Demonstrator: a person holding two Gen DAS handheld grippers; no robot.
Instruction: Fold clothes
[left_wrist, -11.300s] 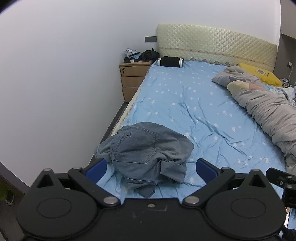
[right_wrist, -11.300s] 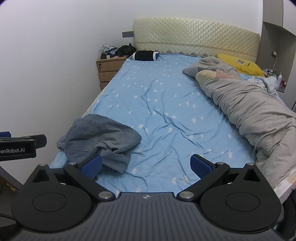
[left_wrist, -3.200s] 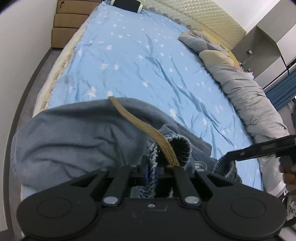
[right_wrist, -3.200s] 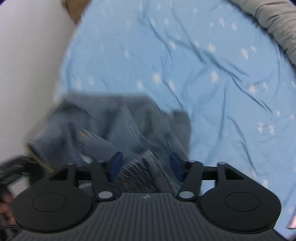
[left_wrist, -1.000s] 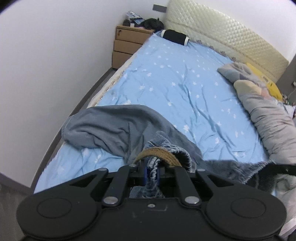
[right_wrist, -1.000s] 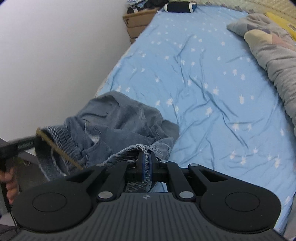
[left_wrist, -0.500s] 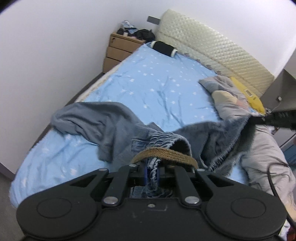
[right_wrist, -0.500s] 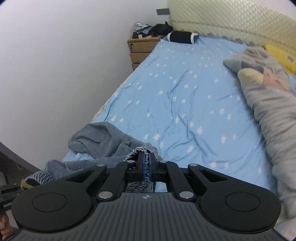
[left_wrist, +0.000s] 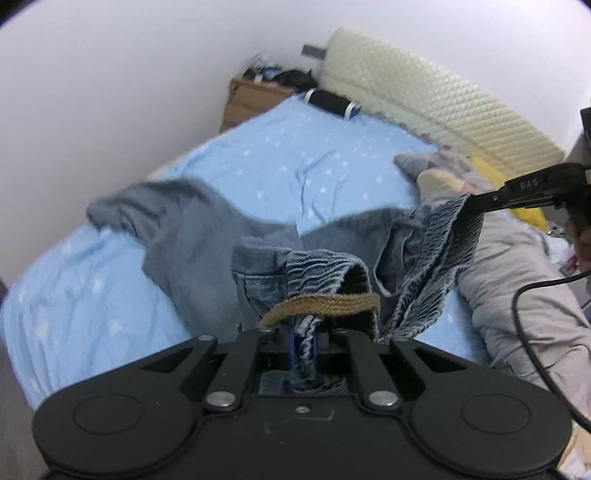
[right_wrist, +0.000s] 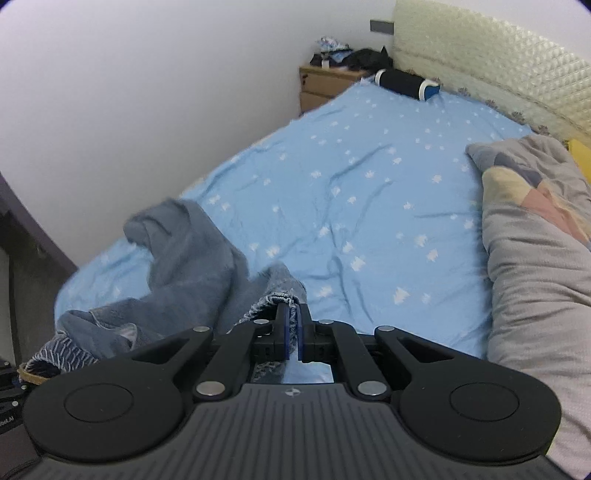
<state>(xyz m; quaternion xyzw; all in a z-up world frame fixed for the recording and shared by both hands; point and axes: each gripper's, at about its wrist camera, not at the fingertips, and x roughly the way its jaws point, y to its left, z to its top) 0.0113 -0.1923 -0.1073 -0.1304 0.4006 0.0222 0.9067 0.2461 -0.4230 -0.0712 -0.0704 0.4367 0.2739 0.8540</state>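
A pair of blue-grey jeans (left_wrist: 207, 236) with an elastic waistband and a tan belt (left_wrist: 325, 303) hangs stretched between my two grippers above the near end of the bed. My left gripper (left_wrist: 303, 341) is shut on the waistband by the belt. My right gripper (right_wrist: 293, 332) is shut on the other side of the waistband; it shows in the left wrist view (left_wrist: 476, 203) at the right. The legs (right_wrist: 192, 243) trail down to the blue star-print sheet (right_wrist: 369, 192) at the near left.
A grey quilt (right_wrist: 535, 266) lies along the bed's right side. A black roll pillow (right_wrist: 404, 83) and a cream padded headboard (right_wrist: 498, 62) are at the far end. A wooden nightstand (right_wrist: 325, 85) stands by the white wall at the far left.
Both grippers have lifted and spread apart with the jeans. The waistband has risen off the bed and stretched wider; the legs have dragged across the sheet.
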